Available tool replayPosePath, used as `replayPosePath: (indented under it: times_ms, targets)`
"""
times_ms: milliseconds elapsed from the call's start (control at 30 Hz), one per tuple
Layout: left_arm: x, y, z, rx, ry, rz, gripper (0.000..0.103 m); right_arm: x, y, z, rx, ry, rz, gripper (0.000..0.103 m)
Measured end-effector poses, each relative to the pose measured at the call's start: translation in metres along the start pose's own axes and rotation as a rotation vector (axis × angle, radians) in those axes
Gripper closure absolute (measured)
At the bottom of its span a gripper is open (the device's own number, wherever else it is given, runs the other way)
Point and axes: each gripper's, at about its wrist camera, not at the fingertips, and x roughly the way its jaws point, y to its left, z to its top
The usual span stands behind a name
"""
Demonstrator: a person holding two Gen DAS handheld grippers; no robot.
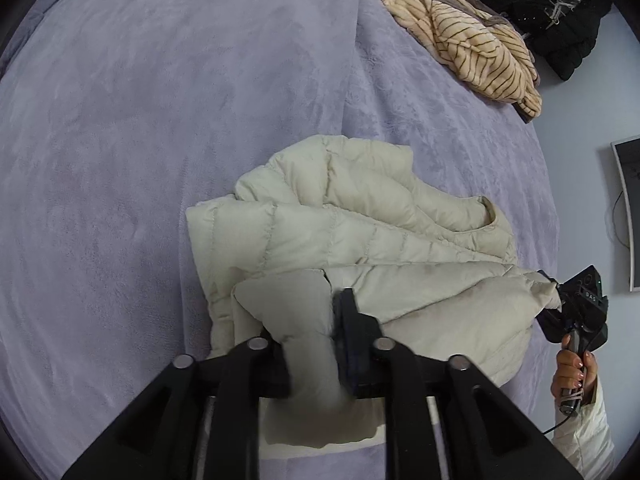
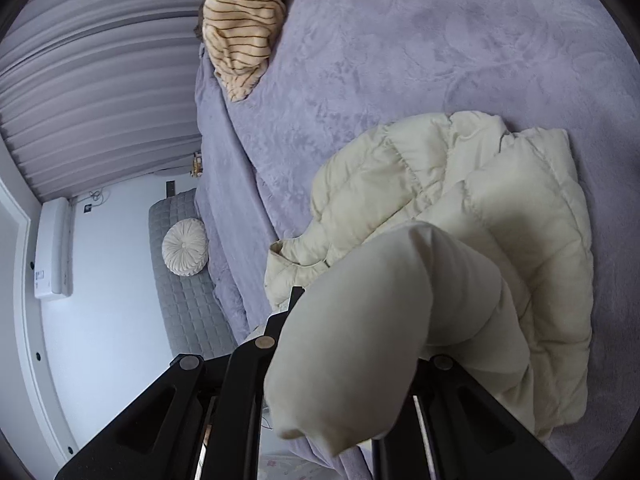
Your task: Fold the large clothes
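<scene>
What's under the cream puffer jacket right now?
The puffer jacket lies on the lavender blanket. Both tools, left and right, grip it. Anything beneath its folds is covered.

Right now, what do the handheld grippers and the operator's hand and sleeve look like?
Both grippers are matte black plastic with angular linkage arms and round silver pivot pins. The right gripper has a boxy black head with pale lettering, a grey grip and a thin black cable. The right hand has pale polished nails and a cream sleeve.

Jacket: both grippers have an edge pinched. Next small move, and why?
Probably carry both held edges forward over the jacket and lay them down: left gripper and right gripper each clamp fabric lifted off the blanket, the rest lies bunched.
</scene>
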Motion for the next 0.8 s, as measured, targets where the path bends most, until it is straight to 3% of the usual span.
replayPosePath:
  times_ms: [33, 67, 133, 167, 200, 267, 300, 333, 533, 667, 767, 800]
  targets:
    - [-0.002, 0.0, 0.001, 0.011, -0.009, 0.023, 0.05, 0.002, -0.002, 0.001, 0.004, -0.01, -0.005, 0.091]
    - [-0.005, 0.0, 0.001, 0.022, -0.023, 0.042, 0.043, 0.002, -0.004, 0.002, 0.009, -0.022, -0.007, 0.091]
    - [-0.016, -0.003, 0.0, 0.055, -0.062, 0.122, 0.004, 0.003, -0.004, 0.002, 0.011, -0.034, -0.012, 0.09]
    - [-0.022, -0.005, -0.001, 0.077, -0.086, 0.159, 0.0, 0.002, -0.003, 0.001, 0.002, -0.039, -0.024, 0.089]
    - [-0.027, -0.007, -0.002, 0.101, -0.109, 0.185, 0.0, 0.002, 0.0, 0.001, -0.012, -0.043, -0.038, 0.084]
    - [-0.037, -0.007, -0.002, 0.118, -0.137, 0.218, 0.0, -0.001, 0.007, 0.0, -0.038, -0.057, -0.056, 0.057]
    - [-0.044, -0.008, -0.002, 0.123, -0.16, 0.229, 0.0, -0.002, 0.011, 0.0, -0.048, -0.065, -0.053, 0.03]
    - [-0.051, -0.008, -0.001, 0.127, -0.188, 0.241, 0.0, -0.003, 0.016, 0.0, -0.061, -0.074, -0.05, 0.021]
    - [-0.1, -0.012, -0.006, 0.117, -0.332, 0.306, 0.0, -0.019, 0.058, -0.008, -0.202, -0.101, -0.147, 0.021]
    - [-0.127, -0.014, -0.019, 0.11, -0.389, 0.295, 0.0, -0.047, 0.084, -0.029, -0.306, -0.144, -0.182, 0.021]
    - [-0.12, -0.025, -0.028, 0.151, -0.352, 0.258, 0.0, -0.063, 0.093, -0.048, -0.364, -0.164, -0.236, 0.021]
    - [-0.111, -0.032, -0.031, 0.17, -0.327, 0.247, 0.0, -0.064, 0.094, -0.055, -0.386, -0.166, -0.275, 0.029]
